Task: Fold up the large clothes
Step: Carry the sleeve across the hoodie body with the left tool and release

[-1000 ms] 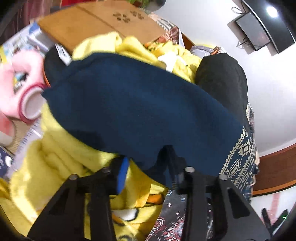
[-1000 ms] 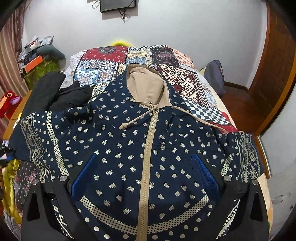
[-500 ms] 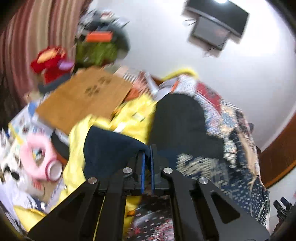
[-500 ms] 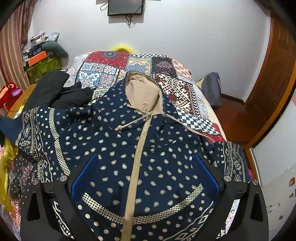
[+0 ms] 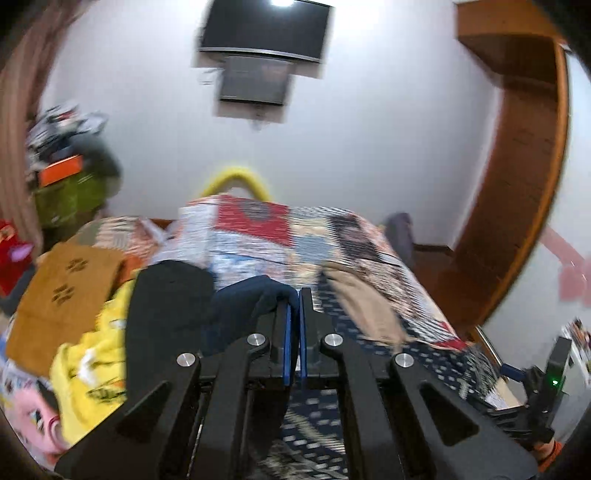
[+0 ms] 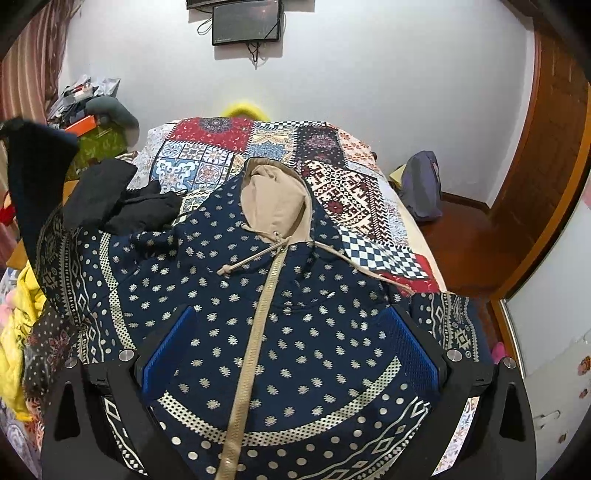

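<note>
The left gripper (image 5: 294, 295) pinches the hoodie's (image 6: 295, 295) navy sleeve cuff (image 5: 258, 295); the right gripper (image 6: 291, 347) hovers wide above the hoodie on the bed (image 6: 332, 173).

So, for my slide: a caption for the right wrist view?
Open right gripper hovering over a navy patterned hoodie spread on a patchwork bed.

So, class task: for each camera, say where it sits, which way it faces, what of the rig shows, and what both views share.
Left wrist: on the left gripper, low over the bed's left side, facing the far wall; fingers shut on the hoodie sleeve.
Right wrist: on the right gripper, above the hoodie at the bed's foot, facing the same wall; fingers spread, holding nothing.
Shared: hoodie, quilt, black garment, wall TV.
</note>
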`<state>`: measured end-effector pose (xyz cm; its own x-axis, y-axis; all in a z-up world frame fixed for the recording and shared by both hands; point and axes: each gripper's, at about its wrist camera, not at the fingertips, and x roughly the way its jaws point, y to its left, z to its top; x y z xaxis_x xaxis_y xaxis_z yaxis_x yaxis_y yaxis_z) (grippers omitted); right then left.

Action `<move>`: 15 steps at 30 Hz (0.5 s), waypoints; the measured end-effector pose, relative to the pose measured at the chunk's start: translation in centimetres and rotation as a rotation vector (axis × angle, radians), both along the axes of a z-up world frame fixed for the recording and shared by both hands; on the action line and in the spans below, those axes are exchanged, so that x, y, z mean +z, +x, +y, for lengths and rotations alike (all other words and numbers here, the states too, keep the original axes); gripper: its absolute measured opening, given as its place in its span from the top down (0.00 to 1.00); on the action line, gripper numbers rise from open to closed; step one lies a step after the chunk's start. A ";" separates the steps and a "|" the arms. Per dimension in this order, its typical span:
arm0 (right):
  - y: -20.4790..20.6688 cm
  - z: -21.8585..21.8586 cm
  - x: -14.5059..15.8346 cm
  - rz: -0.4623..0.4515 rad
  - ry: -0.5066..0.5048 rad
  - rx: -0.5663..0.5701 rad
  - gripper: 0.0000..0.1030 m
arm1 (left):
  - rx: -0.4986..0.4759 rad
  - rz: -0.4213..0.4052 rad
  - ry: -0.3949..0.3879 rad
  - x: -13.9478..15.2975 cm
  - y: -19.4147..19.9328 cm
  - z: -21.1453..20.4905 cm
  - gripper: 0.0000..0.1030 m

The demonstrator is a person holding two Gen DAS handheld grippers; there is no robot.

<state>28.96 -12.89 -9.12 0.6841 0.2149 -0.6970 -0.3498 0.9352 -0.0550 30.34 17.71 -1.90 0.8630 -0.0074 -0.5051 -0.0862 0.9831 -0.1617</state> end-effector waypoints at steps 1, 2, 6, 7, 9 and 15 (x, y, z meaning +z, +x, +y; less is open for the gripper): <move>0.0 -0.2 0.0 0.000 0.001 -0.002 0.03 | -0.032 0.007 0.015 -0.3 0.8 -1.8 0.98; 0.1 -0.5 0.0 -0.001 0.002 -0.007 0.03 | -0.065 0.018 0.027 -0.8 1.6 -3.6 0.98; 0.5 -2.1 -0.3 0.010 0.007 -0.030 0.03 | -0.165 0.075 0.072 -3.4 3.9 -9.2 0.98; 0.5 -2.4 -0.4 0.013 0.008 -0.035 0.03 | -0.196 0.105 0.087 -4.6 4.6 -10.9 0.98; 0.6 -3.3 -0.8 0.023 0.005 -0.048 0.03 | -0.244 0.152 0.096 -6.9 5.3 -13.4 0.98; 1.1 -5.5 -2.2 0.052 -0.032 -0.080 0.03 | -0.342 0.302 0.087 -13.4 6.4 -18.5 0.98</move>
